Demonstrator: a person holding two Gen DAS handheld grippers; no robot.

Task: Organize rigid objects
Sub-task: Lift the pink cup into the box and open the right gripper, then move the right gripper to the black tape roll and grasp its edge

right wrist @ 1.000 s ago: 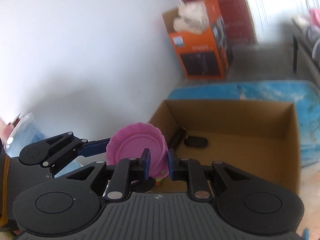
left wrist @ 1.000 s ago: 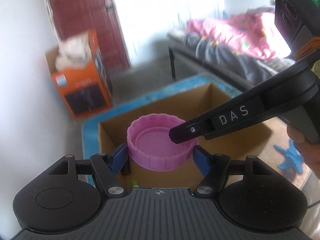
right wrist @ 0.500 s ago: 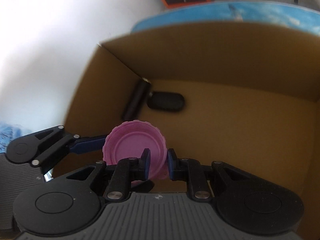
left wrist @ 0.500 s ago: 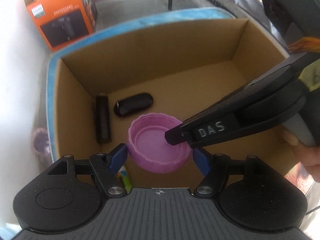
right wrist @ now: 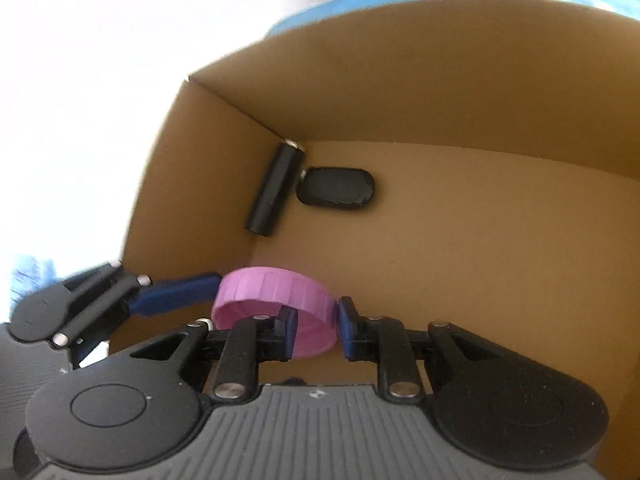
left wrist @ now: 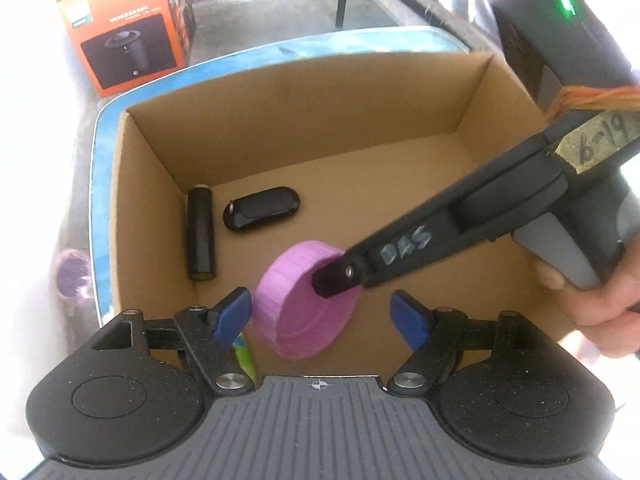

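lid (left wrist: 296,304) hanging tilted low inside box (left wrist: 160,168), being dropped beside black tube (left wrist: 201,234) and fob (left wrist: 262,208) | left gripper (left wrist: 322,314) jaws opening, clear of lid | right gripper (right wrist: 314,330) jaws parting, straddling lid wall, grip loosening

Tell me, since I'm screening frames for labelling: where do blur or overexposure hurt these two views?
Left wrist view: pink lid and right gripper slightly motion-smeared; wall at left washed out. Right wrist view: left gripper blurred, upper left blown white; cardboard box edges bent by the fisheye.
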